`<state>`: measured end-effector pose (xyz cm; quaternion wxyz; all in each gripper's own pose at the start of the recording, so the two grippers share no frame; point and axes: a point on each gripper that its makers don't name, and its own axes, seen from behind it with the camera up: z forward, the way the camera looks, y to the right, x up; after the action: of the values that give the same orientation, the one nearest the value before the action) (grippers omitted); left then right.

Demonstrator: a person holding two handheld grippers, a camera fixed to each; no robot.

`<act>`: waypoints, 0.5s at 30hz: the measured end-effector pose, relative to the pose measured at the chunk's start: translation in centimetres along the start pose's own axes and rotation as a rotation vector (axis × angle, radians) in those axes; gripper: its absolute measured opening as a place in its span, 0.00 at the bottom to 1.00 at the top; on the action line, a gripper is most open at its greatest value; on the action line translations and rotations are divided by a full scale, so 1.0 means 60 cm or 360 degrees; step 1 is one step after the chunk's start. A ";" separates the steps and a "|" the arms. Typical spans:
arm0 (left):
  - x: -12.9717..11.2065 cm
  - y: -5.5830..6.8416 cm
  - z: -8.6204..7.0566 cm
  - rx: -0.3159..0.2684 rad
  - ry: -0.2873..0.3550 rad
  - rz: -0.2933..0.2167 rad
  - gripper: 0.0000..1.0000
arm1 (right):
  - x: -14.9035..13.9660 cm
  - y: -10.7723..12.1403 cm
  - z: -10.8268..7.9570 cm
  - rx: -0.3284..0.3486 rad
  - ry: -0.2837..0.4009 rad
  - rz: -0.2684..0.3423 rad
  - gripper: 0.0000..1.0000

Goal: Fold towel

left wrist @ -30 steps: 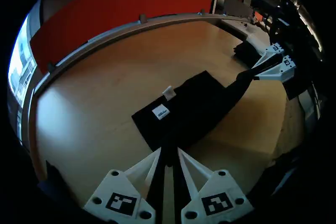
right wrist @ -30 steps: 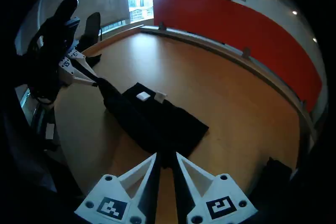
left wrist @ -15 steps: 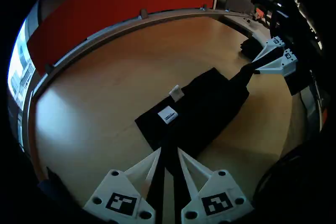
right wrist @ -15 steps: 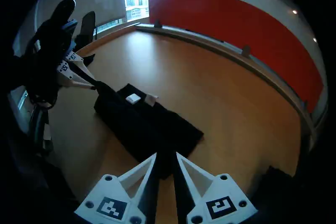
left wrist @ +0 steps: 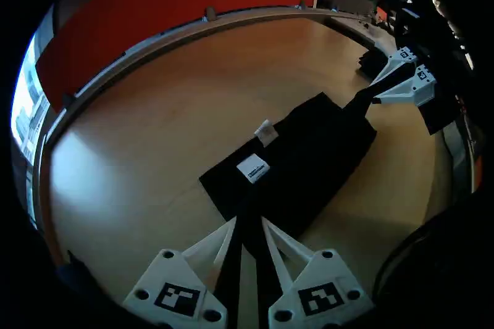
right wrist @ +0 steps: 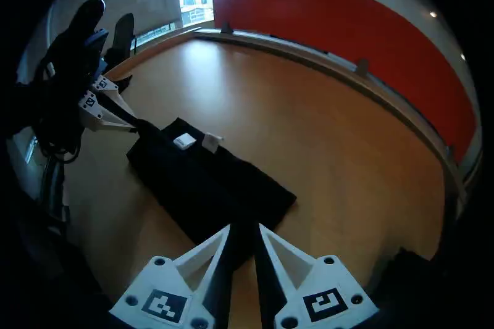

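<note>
The black towel [left wrist: 296, 156] lies stretched on the wooden table [left wrist: 154, 113] between the left gripper [left wrist: 249, 221] and right gripper [right wrist: 244, 230], each clenched on the corner just ahead of it, apparently one fold done, more left.

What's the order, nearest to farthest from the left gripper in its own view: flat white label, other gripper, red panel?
1. Flat white label, on the black towel just ahead of the left gripper.
2. Right gripper, at the towel's far end, upper right.
3. Red panel, beyond the table's far edge.
</note>
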<state>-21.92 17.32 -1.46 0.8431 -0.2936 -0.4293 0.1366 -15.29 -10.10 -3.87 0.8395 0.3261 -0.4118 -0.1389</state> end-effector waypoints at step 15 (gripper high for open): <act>-0.013 -0.027 0.065 0.0054 -0.0005 -0.0041 0.25 | -0.010 0.009 0.059 -0.0002 0.0004 0.0135 0.19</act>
<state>-25.56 17.13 0.80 0.8490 -0.2735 -0.4319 0.1336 -18.43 -10.95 -2.29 0.8454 0.3081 -0.4241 -0.1030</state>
